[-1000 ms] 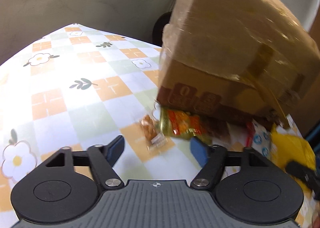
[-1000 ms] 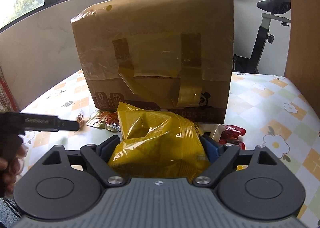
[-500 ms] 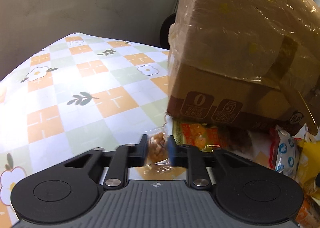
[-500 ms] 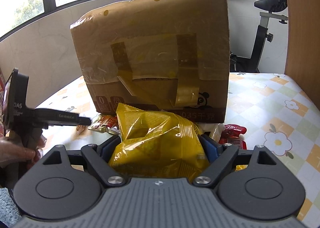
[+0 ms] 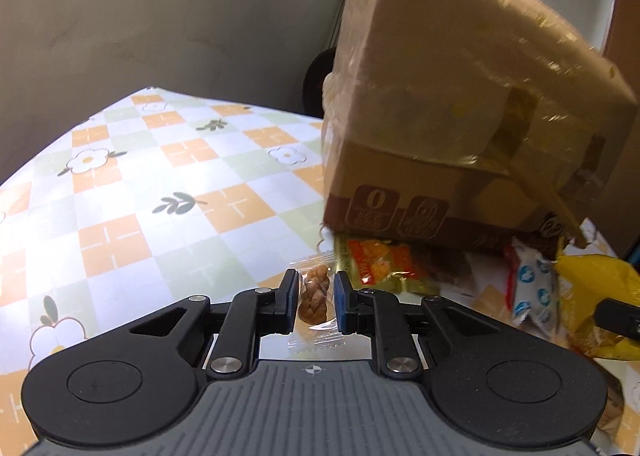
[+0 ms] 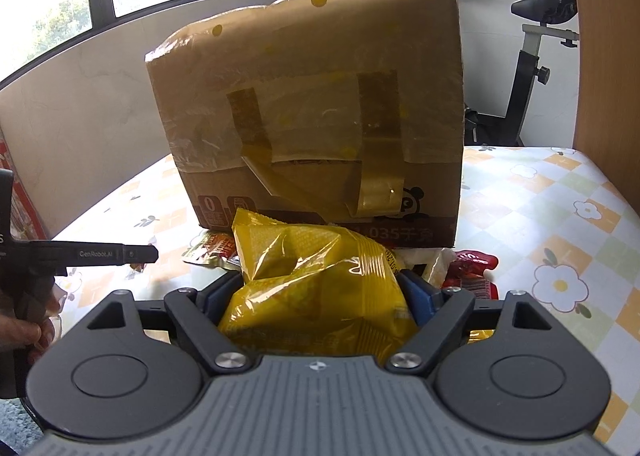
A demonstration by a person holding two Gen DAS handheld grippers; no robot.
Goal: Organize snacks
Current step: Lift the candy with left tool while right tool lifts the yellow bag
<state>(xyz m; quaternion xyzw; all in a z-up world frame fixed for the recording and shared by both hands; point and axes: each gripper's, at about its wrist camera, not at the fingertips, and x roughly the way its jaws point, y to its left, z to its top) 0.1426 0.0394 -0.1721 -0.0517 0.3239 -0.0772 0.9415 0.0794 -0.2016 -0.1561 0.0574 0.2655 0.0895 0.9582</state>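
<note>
- The left gripper (image 5: 316,302) was clamped on a small twisted pastry in a clear wrapper (image 5: 315,296), its jaws nearly together with the pastry pinched between the blue pads; the packet sat just above the checked worktop (image 5: 120,192), at about seven o'clock from the taped cardboard box (image 5: 452,108).
- That pastry looked light and brittle, so a hard squeeze could crumble it. The film was probably slick, and the crimped ends offered a safer hold than the middle.
- The right gripper (image 6: 320,296) stood wide, with its pads pressed into both flanks of a yellow crinkly snack bag (image 6: 316,276), which lay at six o'clock from the box, touching its base.
- The bag appeared puffy and soft, light for its bulk. It would likely give under pressure and could slide, so a grip across the body near the sealed seam seemed steadier.
- Other packets lay against the box's foot: an orange and gold sachet (image 5: 380,264) and a white one with blue print (image 5: 532,288), and a red wrapper (image 6: 476,268) at five o'clock.
</note>
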